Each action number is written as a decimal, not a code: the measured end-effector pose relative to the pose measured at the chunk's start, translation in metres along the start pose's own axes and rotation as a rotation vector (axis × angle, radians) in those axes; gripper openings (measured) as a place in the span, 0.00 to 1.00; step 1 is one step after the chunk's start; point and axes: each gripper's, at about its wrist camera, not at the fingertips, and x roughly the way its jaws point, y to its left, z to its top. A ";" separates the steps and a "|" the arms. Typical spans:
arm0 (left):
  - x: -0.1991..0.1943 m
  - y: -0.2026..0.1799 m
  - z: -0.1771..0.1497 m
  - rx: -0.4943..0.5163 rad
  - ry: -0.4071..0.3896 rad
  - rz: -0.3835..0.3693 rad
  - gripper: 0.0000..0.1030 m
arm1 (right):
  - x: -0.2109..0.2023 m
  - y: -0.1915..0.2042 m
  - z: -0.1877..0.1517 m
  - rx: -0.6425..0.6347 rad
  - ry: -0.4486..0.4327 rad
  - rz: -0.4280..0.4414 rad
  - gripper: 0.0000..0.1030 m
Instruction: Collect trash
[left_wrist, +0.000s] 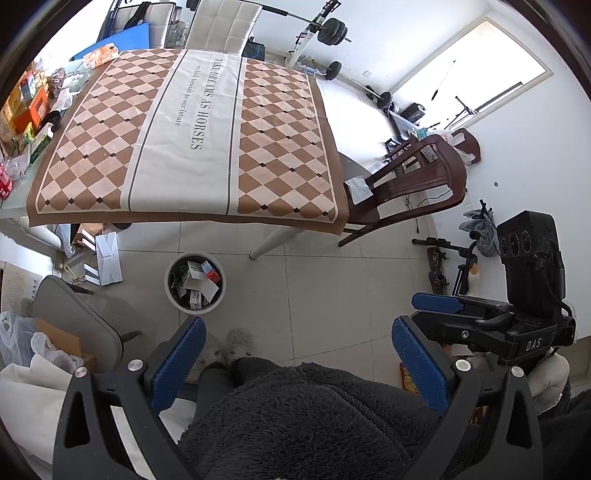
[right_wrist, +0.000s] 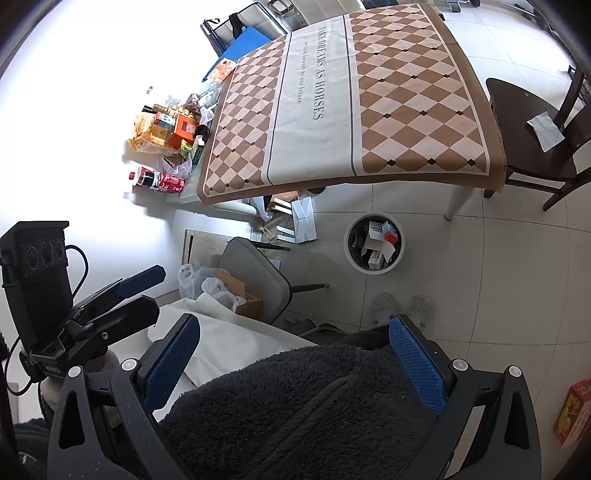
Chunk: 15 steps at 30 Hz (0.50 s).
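A white round trash bin (left_wrist: 195, 283) stands on the tiled floor by the table's front edge, holding several small boxes; it also shows in the right wrist view (right_wrist: 373, 243). The table carries a brown checked cloth (left_wrist: 192, 133), also seen from the right wrist (right_wrist: 351, 107), with nothing lying on it. My left gripper (left_wrist: 299, 354) is open and empty, held high above my lap. My right gripper (right_wrist: 295, 354) is open and empty, also above my lap. Each gripper shows in the other's view: the right one (left_wrist: 436, 314) and the left one (right_wrist: 140, 288).
A pile of boxes, wrappers and a cola bottle (right_wrist: 159, 181) lies on the table's left strip (left_wrist: 26, 110). A dark wooden chair (left_wrist: 410, 184) stands at the table's right. A grey chair (right_wrist: 255, 273), a cardboard box with plastic bags (right_wrist: 229, 291) and a red-yellow box (right_wrist: 572, 413) sit on the floor.
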 end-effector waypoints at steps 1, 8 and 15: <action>0.001 -0.001 -0.001 -0.003 0.000 -0.002 1.00 | 0.000 0.000 0.000 0.002 -0.002 0.001 1.00; 0.000 -0.001 -0.003 -0.013 -0.007 -0.003 1.00 | 0.001 0.000 -0.001 0.006 -0.003 0.002 1.00; 0.000 0.001 -0.002 -0.020 -0.015 -0.003 1.00 | 0.001 0.000 -0.002 0.003 -0.002 0.002 1.00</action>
